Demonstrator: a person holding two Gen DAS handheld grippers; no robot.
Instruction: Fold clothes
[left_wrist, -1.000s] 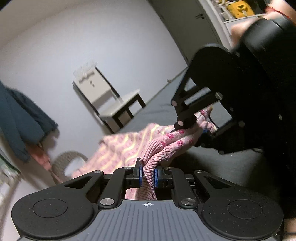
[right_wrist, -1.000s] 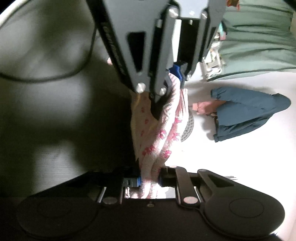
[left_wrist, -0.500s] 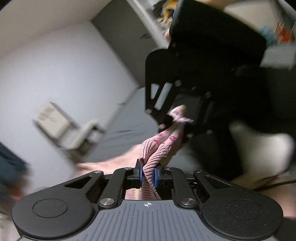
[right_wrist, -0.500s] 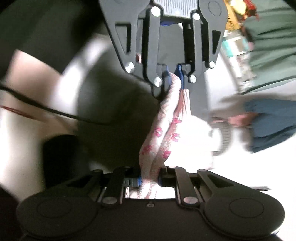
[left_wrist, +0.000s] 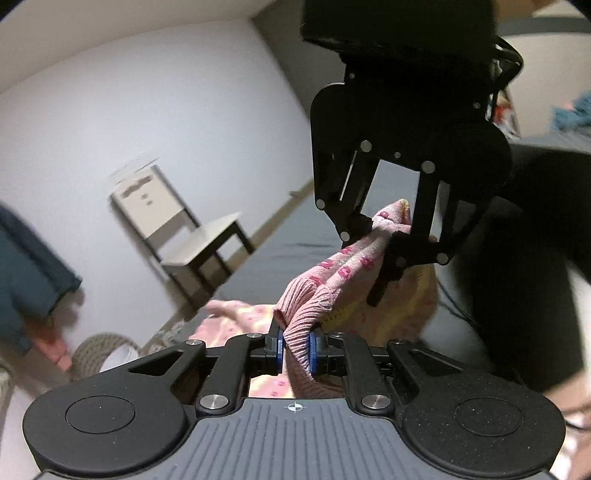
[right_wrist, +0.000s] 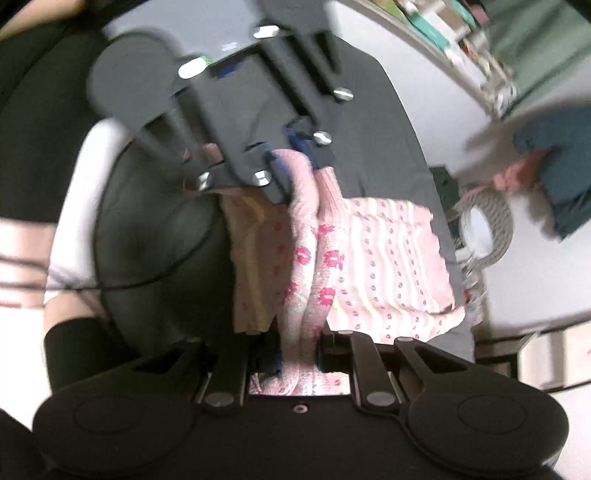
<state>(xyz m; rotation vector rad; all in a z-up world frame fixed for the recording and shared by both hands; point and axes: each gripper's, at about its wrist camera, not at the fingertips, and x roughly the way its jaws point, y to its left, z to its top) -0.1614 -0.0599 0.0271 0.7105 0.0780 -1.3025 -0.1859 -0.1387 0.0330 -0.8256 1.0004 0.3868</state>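
Left wrist view: the pink knit garment (left_wrist: 325, 280) looks soft, light and limp, best taken at its ribbed edge. The left gripper (left_wrist: 295, 345) pinches that edge at lower centre; the right gripper (left_wrist: 384, 236) clamps another bunch above.

Right wrist view: both grippers face each other, fabric stretched between them, the rest draped over the dark bed (right_wrist: 388, 147).

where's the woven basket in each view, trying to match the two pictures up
Left wrist view: the woven basket sits at lower left on the floor, beside the left gripper's body, under the blue garment.
Right wrist view: the basket is at right of centre, blurred, just past the dark surface's edge.
Shared landmark: the pink knitted garment, which both grippers clamp.
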